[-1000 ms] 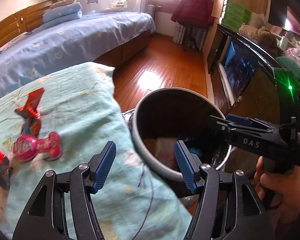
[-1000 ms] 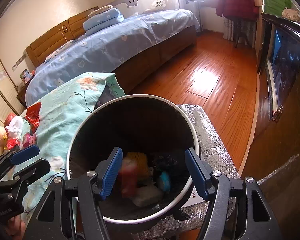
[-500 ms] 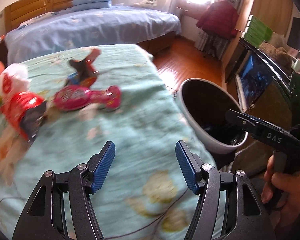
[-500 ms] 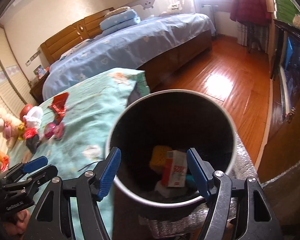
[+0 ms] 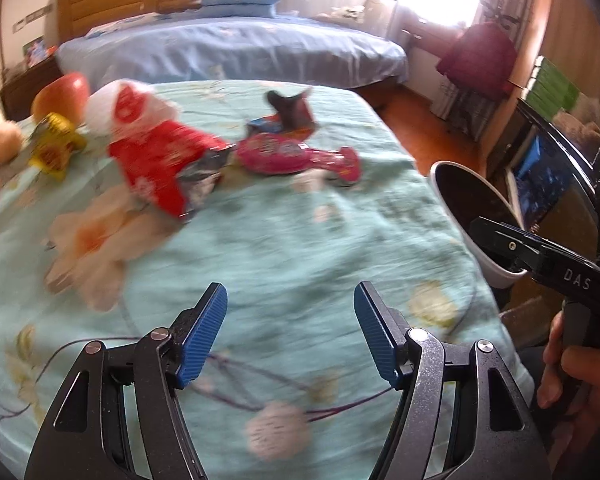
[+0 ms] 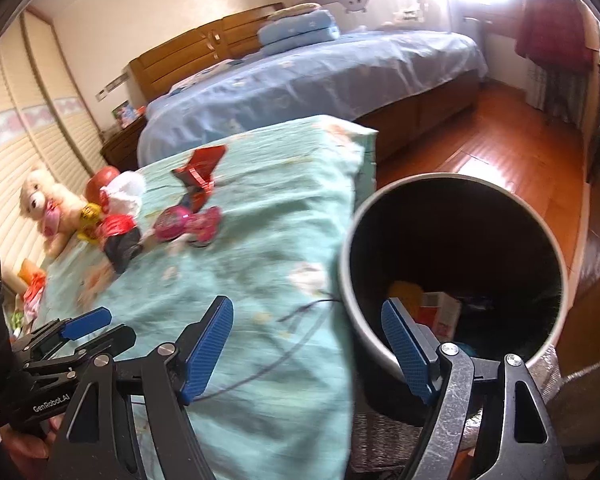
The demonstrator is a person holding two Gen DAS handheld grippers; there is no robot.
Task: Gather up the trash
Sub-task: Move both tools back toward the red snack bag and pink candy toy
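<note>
The left gripper (image 5: 290, 334) hangs over a soft green blanket (image 5: 300, 240) with flowers on it. Its two blue pads are far apart and spreading wider, and nothing is between them. The right gripper (image 6: 306, 346) has its pads far apart too, spreading wider, and it holds nothing. One of its pads is over the blanket and the other is over the edge of the trash can (image 6: 452, 276). The trash can is round, dark inside with a pale rim, and it stands right beside the blanket's end. Down in the bottom of it lie some bits of trash, a yellow thing and a red and white box (image 6: 440, 314). More trash lies on the blanket, well apart from both grippers. There is a pink wrapper (image 5: 296, 156), and just behind it a dark red wrapper (image 5: 290, 110) that sticks up. Next to the pink one is a red and silver bag (image 5: 164, 170), and behind that a white bag with a red mark (image 5: 124, 106). Farther to the left lie a yellow wrapper (image 5: 56, 148) and a red ball (image 5: 64, 94). A teddy bear (image 6: 46, 208) sits at the far side of the blanket. Behind it all is a big bed with a blue cover (image 6: 308, 84). A person's hand (image 5: 576, 376) holds the handle of the right gripper. The pictures are a little blurry.
</note>
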